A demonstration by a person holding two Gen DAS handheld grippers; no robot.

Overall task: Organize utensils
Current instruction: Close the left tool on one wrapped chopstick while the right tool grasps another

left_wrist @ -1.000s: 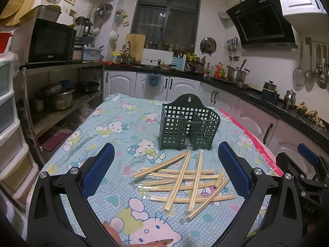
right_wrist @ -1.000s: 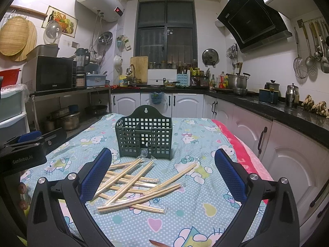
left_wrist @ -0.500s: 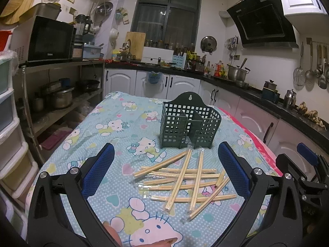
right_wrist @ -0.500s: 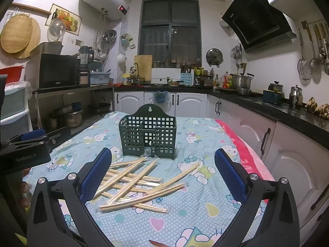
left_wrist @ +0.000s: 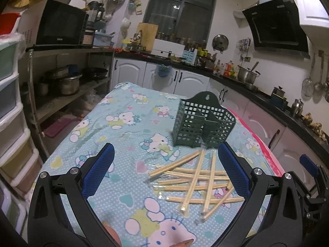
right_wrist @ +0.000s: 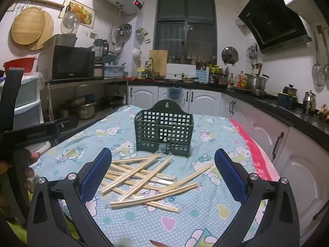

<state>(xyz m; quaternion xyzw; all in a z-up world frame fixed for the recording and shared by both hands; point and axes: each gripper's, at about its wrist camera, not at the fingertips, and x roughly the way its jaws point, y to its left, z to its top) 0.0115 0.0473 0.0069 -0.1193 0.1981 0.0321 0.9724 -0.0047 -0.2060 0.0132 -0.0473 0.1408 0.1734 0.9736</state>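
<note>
The left gripper has its blue fingers wide apart and holds nothing. A messy pile of pale wooden chopsticks in clear wrappers lies crossed near its right finger, most pointing sideways, some pointing away. The right gripper is wide apart too, with the pile between its fingers. The dark green plastic basket with holes stands just past the fingertips.

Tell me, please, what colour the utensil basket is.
Dark green basket, clearest in the right wrist view.
</note>
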